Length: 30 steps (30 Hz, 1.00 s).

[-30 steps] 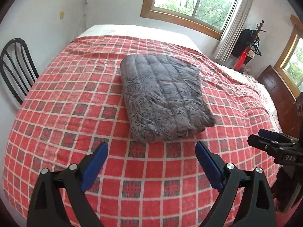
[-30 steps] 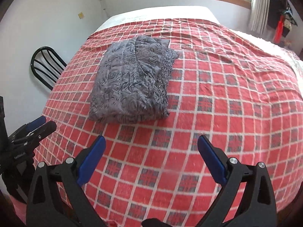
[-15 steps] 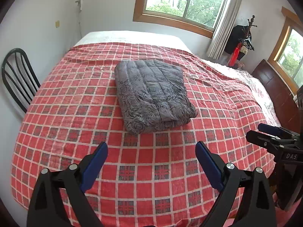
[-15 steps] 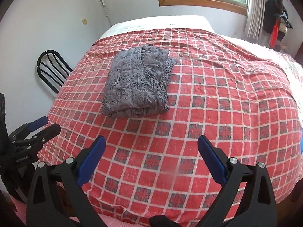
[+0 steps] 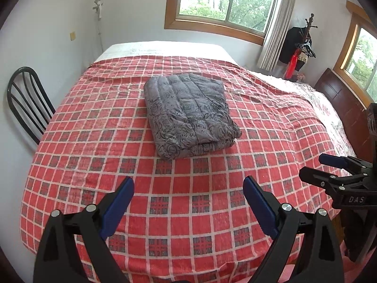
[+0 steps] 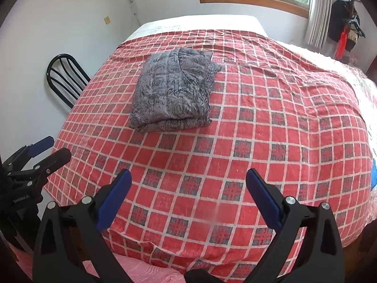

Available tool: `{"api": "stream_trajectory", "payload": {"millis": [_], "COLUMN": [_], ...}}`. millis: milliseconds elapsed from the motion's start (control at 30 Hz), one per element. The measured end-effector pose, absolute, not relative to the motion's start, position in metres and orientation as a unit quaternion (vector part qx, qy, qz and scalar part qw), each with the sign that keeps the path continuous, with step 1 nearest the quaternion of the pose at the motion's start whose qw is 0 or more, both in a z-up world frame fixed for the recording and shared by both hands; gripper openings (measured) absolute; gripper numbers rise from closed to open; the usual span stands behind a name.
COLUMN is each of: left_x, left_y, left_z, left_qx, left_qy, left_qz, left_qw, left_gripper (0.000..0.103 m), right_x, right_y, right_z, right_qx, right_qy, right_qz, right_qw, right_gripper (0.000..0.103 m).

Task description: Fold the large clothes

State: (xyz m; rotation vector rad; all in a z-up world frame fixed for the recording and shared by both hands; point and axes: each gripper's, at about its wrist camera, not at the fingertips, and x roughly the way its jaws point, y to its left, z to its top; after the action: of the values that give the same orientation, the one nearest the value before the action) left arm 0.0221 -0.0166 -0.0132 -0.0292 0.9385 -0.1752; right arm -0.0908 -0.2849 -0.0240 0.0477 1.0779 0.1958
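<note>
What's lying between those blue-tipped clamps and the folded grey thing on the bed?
Nothing but bare red checked bedspread. Both wrist views show that stretch clear between the folded grey patterned quilted garment and the open left gripper and right gripper.

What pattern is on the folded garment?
Grey with dark floral swirls, quilted garment; clearest in left wrist view.
</note>
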Motion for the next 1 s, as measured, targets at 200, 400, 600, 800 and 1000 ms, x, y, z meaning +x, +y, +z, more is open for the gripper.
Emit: {"api": "stream_trajectory", "payload": {"millis": [200, 400, 600, 800, 1000], "left_x": [0.0198, 0.0177, 0.0182, 0.0174, 0.0165], "left_y": [-0.017, -0.0158, -0.0154, -0.0162, -0.0173], "left_z": [-0.0133, -0.0131, -0.0134, -0.0137, -0.0133], "left_qx": [-0.014, -0.014, -0.013, -0.013, -0.014], "left_qy": [0.451, 0.45, 0.451, 0.451, 0.451], "left_qz": [-0.083, -0.082, -0.083, -0.082, -0.082], "left_qw": [0.889, 0.889, 0.888, 0.888, 0.889], "left_gripper": [0.094, 0.094, 0.094, 0.094, 0.094], "right_x": [-0.0916, -0.0916, -0.0917, -0.0908, -0.0899], "right_y": [-0.2843, -0.2842, -0.2848, -0.2867, -0.2877], "right_z": [-0.0239, -0.0239, -0.0237, -0.0247, -0.0253], "right_qx": [0.02, 0.018, 0.019, 0.018, 0.017], "right_qy": [0.512, 0.511, 0.511, 0.512, 0.512], "right_qz": [0.091, 0.091, 0.091, 0.092, 0.092], "right_qw": [0.854, 0.854, 0.855, 0.854, 0.854], "right_gripper": [0.097, 0.097, 0.097, 0.097, 0.097]}}
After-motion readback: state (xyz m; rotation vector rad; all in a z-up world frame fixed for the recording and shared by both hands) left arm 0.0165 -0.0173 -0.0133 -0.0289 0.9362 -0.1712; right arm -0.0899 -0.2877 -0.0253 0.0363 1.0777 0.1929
